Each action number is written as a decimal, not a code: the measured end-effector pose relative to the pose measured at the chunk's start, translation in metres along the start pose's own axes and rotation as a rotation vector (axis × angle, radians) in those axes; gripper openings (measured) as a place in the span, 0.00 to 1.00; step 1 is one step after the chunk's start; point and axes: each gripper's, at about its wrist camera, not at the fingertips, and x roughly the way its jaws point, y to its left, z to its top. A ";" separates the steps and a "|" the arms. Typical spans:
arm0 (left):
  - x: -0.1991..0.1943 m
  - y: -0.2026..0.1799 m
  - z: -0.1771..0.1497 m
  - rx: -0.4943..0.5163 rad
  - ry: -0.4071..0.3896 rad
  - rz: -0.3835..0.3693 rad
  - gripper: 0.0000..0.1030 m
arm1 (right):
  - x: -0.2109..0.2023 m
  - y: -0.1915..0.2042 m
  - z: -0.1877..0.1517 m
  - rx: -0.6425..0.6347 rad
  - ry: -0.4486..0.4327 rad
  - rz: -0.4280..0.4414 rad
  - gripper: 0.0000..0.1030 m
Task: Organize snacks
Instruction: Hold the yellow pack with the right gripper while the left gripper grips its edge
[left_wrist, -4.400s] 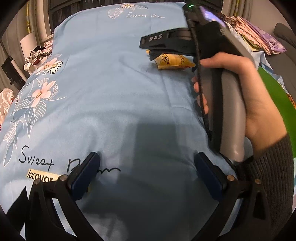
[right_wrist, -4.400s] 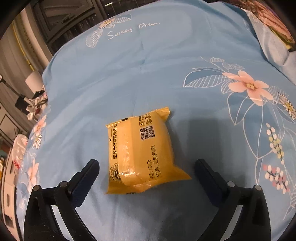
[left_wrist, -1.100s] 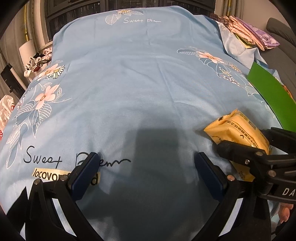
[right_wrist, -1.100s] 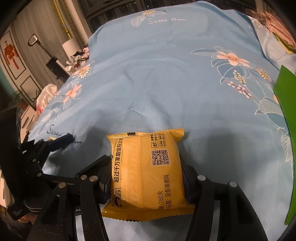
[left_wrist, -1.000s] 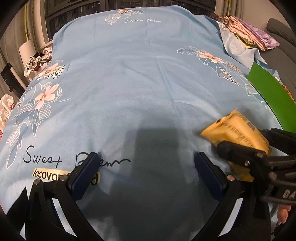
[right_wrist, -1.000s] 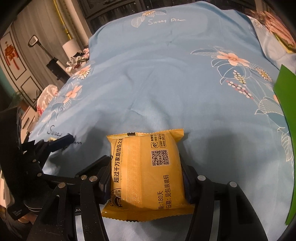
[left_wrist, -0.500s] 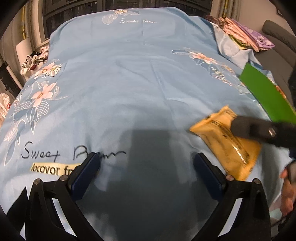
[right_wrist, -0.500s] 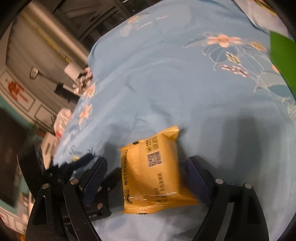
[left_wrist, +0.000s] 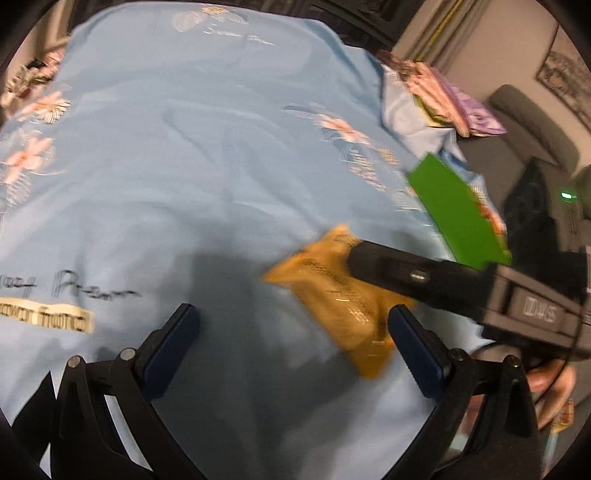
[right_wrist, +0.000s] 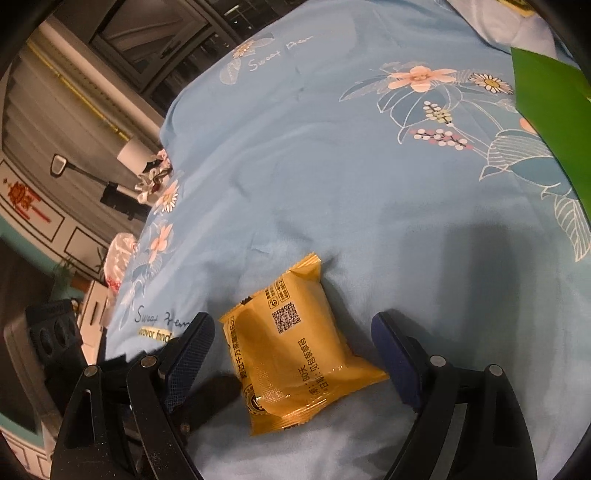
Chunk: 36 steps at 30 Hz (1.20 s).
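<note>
Left wrist view: the left tongs (left_wrist: 291, 332) stand spread and empty over the blue bedsheet (left_wrist: 184, 166); its script is too blurred to read. The yellow snack pack (left_wrist: 340, 291) lies at right, under a finger marked "DAS", beside a green board (left_wrist: 458, 218).

Right wrist view: the right tongs (right_wrist: 291, 354) are released, straddling the snack pack (right_wrist: 295, 354), which lies flat showing a QR code and Chinese print. The bedsheet (right_wrist: 332, 166) reads "Sweet"; open sheet lies ahead, and the green board (right_wrist: 554, 110) edges the right.
</note>
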 end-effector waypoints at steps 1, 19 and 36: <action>0.002 -0.007 0.000 0.012 0.012 -0.031 0.99 | 0.000 -0.001 0.001 0.007 0.001 0.007 0.85; 0.041 -0.050 -0.006 0.165 -0.038 0.067 0.99 | -0.021 -0.018 0.001 -0.002 -0.025 -0.052 0.85; 0.043 -0.044 0.002 0.110 -0.042 0.130 0.99 | -0.015 -0.013 0.001 -0.023 -0.011 -0.099 0.85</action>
